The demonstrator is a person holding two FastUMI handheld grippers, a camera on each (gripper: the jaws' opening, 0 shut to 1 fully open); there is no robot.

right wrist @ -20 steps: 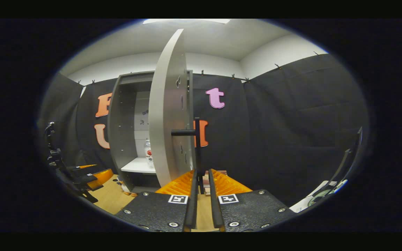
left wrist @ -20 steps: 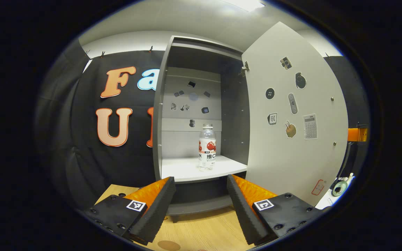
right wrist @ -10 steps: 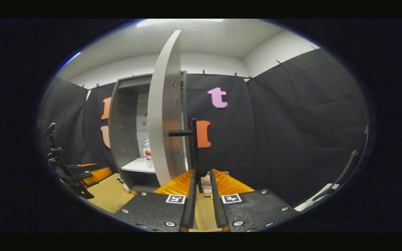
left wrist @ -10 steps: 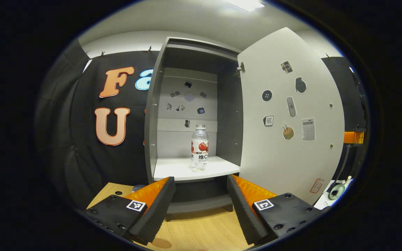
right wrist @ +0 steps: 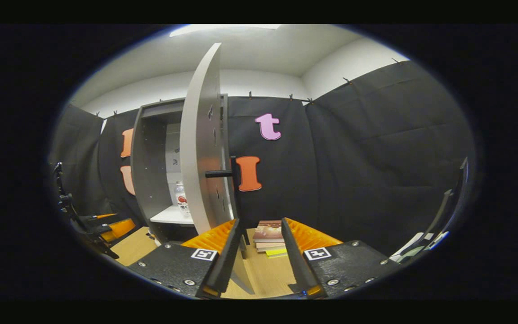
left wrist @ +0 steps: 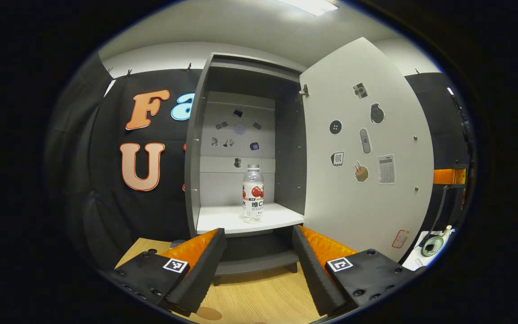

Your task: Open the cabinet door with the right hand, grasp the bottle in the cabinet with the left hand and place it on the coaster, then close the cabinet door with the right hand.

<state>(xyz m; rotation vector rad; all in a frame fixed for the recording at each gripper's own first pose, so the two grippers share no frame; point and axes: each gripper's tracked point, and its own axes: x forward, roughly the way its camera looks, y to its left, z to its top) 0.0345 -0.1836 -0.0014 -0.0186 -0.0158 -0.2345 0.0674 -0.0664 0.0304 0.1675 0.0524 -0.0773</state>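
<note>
In the left gripper view, the cabinet door (left wrist: 367, 148) is seen swung wide to the right, and the bottle (left wrist: 252, 193) is shown standing upright on the white shelf (left wrist: 223, 218) inside the cabinet (left wrist: 194, 148). The left gripper (left wrist: 259, 252) is held low over the wooden bench (left wrist: 259, 299), its fingers spread apart and empty, aimed at the bottle but set a little farther back from it than half a second ago. In the right gripper view, the right gripper (right wrist: 259, 247) is seen with its fingers now released; a moment ago they were clenched on the black door handle (right wrist: 234, 198), which is now left free beyond them. A stack of books (right wrist: 268, 234) is seen on the bench. The door-opening step is judged complete, and the reach for the bottle is judged next.
</note>
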